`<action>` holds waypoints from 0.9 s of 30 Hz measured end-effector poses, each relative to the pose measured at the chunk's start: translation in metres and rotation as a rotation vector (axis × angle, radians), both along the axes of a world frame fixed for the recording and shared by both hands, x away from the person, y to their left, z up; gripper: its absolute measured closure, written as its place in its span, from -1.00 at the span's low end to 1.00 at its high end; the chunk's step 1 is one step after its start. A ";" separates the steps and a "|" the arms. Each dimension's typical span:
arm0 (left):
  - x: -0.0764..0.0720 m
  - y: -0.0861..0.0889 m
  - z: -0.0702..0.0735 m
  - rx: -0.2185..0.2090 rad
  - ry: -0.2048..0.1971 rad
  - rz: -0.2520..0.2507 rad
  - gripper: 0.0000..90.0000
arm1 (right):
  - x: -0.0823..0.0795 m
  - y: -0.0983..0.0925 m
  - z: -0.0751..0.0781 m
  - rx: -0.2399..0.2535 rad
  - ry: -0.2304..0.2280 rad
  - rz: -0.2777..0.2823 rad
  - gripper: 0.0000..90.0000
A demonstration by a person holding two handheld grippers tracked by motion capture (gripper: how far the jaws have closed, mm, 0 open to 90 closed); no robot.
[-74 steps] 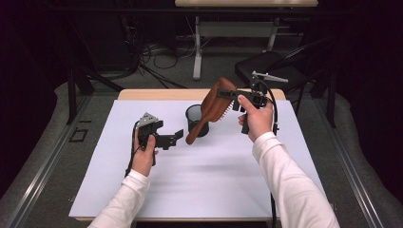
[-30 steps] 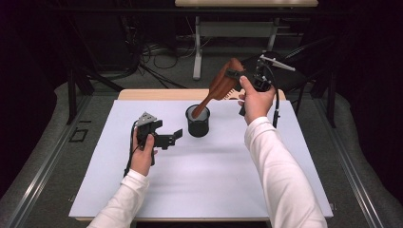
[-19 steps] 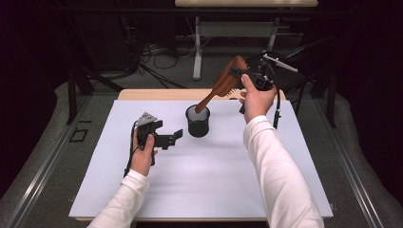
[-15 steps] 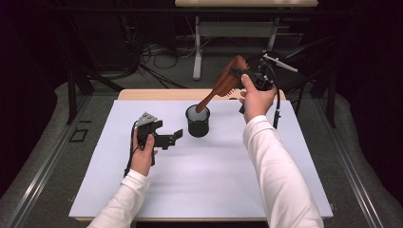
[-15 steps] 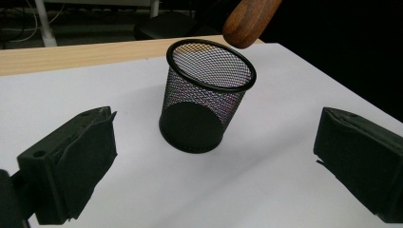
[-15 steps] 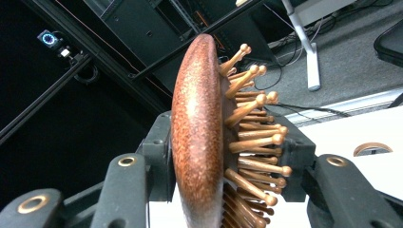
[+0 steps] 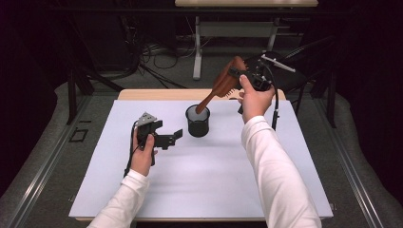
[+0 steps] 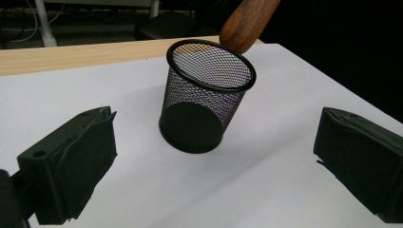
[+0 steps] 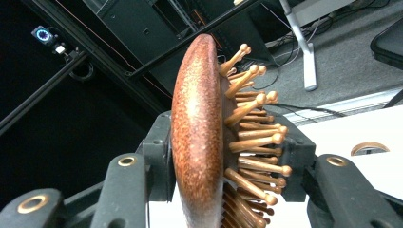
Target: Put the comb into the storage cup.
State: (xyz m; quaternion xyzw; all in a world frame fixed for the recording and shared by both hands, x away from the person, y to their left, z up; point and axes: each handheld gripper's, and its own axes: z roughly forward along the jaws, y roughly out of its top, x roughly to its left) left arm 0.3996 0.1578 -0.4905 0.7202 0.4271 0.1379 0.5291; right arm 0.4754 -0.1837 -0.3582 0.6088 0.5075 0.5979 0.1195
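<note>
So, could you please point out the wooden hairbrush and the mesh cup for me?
wooden hairbrush (image 9: pixel 197 128), right gripper view, on its rounded wooden back.
mesh cup (image 8: pixel 202 107), left gripper view, on its mesh side wall.

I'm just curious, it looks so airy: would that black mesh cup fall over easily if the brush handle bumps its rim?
Probably, yes. The mesh pen cup is see-through wire and looks empty, so likely light. It is taller than its base is wide, so a push at the rim could tip it. The wooden hairbrush in the right claw looks stiff, so it would not give.
</note>
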 end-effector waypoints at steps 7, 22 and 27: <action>0.000 0.001 0.000 0.000 0.001 0.000 -0.99 | 0.002 0.006 -0.003 -0.025 -0.001 0.003 0.11; 0.000 0.005 0.001 -0.010 0.001 0.010 -0.99 | 0.009 0.015 -0.014 -0.044 0.012 -0.017 0.11; 0.001 0.007 0.002 -0.014 0.002 0.015 -0.99 | 0.012 0.022 -0.019 -0.049 0.022 -0.010 0.11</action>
